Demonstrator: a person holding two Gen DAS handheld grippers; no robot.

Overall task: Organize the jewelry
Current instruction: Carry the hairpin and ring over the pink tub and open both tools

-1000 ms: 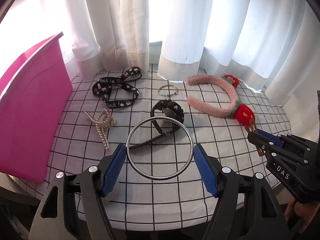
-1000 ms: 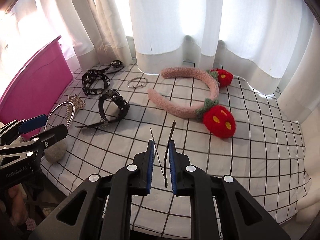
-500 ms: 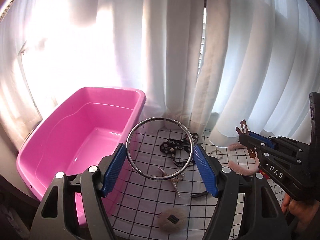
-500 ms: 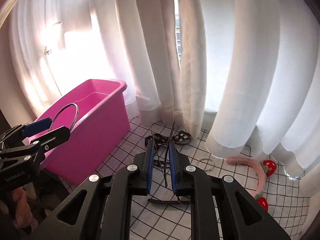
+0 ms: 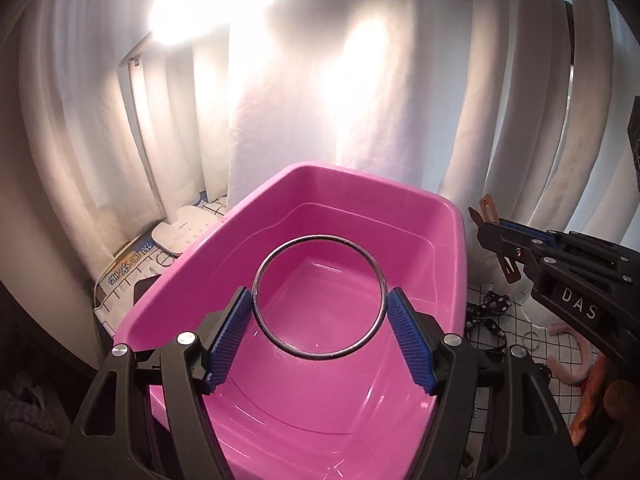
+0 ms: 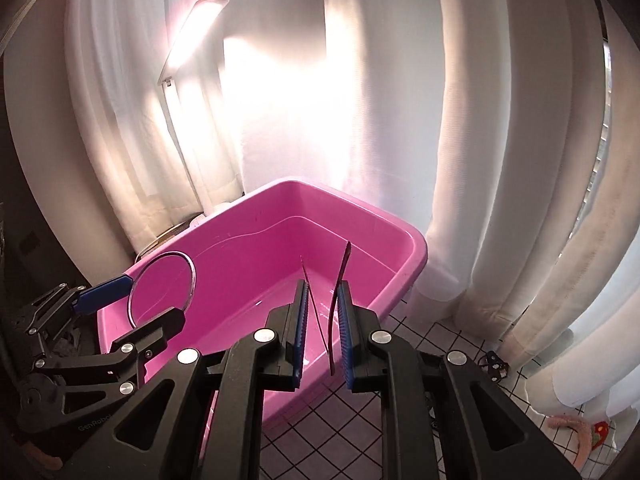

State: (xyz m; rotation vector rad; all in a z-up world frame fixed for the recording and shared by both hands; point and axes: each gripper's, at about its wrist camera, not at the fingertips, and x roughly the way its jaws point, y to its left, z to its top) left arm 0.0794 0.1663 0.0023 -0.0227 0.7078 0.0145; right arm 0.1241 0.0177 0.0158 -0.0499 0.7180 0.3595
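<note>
- The left gripper (image 5: 319,334) holds a large thin silver metal hoop bangle (image 5: 319,297), its two blue ribbed pads pressed on the ring's opposite sides, so the ring is clamped across its width.
- That bangle hangs flat-on to the left camera, directly above the open mouth of the bright pink plastic tub (image 5: 448,216); through the ring you look straight down onto the tub's glossy floor. To my eye the tub has nothing in it yet.
- The right gripper (image 6: 322,330) pinches a slim brownish metal hair clip (image 6: 337,284) between narrowly parted pads; its two thin prongs stand up and forward out of the jaws, splayed a little apart. From the left camera the same clip pokes out of the right tool's tip, just beside the tub's right-hand rim.
- What the coming move turns on: both pieces lie over or at the tub, with the tub straight below and ahead of each tool. The left one is further in, over the middle; the right one sits nearer the near right corner, its clip tips over the inner wall.
- I'd judge that letting go is all that's left for the bangle, while the clip may want a small push further inward so it doesn't catch the rim.
- Off to the right, on the white tablecloth with a black grid (image 6: 404,364), a fuzzy pink headband (image 5: 570,354), a black patterned strap (image 5: 486,316) and a small silver key ring (image 5: 531,338) lie waiting, well apart from both tools.
</note>
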